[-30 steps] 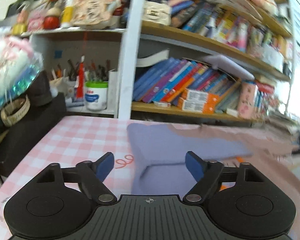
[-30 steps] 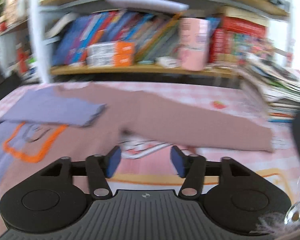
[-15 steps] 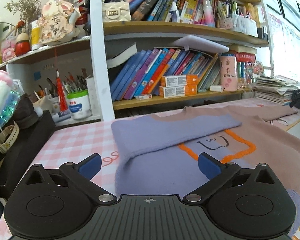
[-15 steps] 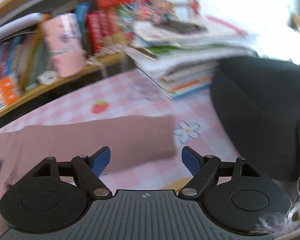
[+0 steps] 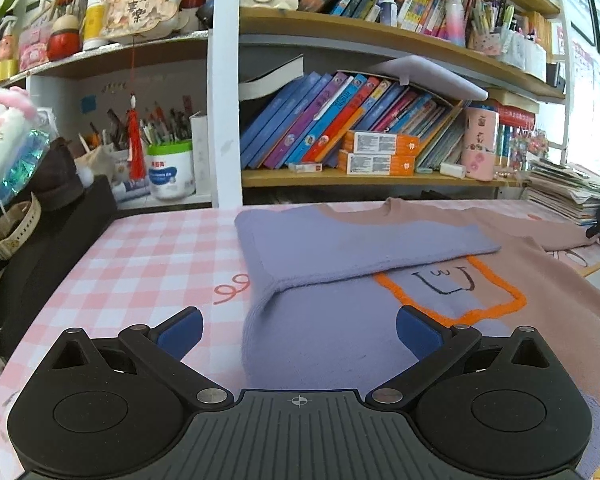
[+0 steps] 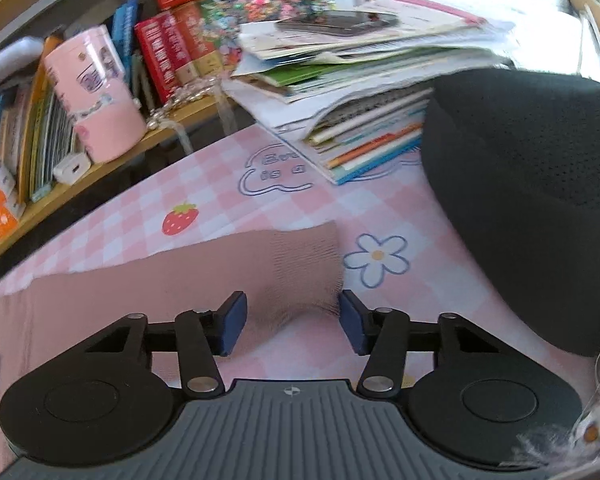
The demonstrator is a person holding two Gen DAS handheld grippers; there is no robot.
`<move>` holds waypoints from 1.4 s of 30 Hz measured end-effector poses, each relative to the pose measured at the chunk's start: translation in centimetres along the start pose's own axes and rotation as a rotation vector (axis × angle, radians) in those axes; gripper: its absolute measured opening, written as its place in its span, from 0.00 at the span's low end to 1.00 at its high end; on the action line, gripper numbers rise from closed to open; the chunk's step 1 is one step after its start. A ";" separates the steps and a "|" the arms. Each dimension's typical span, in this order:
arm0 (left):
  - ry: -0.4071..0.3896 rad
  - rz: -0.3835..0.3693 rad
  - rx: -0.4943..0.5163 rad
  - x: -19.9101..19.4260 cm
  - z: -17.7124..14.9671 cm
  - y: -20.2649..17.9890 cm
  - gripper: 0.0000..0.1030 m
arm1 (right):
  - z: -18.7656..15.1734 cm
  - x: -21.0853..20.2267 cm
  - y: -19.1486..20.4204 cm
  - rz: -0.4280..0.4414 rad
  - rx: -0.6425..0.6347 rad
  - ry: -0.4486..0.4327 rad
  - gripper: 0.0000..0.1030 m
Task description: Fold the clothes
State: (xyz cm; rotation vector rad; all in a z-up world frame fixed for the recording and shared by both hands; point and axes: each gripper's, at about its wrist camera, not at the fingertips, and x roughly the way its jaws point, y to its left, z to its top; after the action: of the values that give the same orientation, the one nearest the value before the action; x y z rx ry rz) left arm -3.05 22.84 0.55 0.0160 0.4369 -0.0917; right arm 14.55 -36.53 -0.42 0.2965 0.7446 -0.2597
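A lilac and dusty-pink sweater (image 5: 340, 328) with an orange outlined patch (image 5: 500, 304) lies flat on the pink checked tablecloth (image 5: 152, 256). Its lilac sleeve (image 5: 340, 248) is folded across the chest. My left gripper (image 5: 298, 330) hovers over the lilac side, jaws wide open and nothing between them. In the right wrist view the pink sleeve (image 6: 160, 284) stretches across the cloth to its ribbed cuff (image 6: 306, 264). My right gripper (image 6: 294, 328) straddles the near edge of that cuff and its jaws are closing. The pads (image 6: 234, 320) stand apart with the fabric lying flat between them.
A bookshelf (image 5: 360, 176) full of books runs along the table's far edge. A stack of magazines (image 6: 360, 92) and a big black cushion (image 6: 532, 200) crowd the right end by the cuff. A black box (image 5: 40, 248) sits at the left edge.
The right gripper swept right along the pink sleeve to its cuff, rolled, and its jaws narrowed around the cuff's edge. The left gripper's jaws spread wider and it stayed over the lilac side.
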 end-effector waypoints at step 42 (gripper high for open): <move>-0.119 -0.047 0.137 -1.8 -0.2 -2.3 1.00 | -3.6 -11.7 40.3 0.736 -0.572 -0.022 0.10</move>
State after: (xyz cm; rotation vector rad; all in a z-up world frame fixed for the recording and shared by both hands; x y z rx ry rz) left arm -5.01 20.75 1.14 0.1345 0.3115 -0.1678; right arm 17.51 3.60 12.06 0.0080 0.6139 0.6393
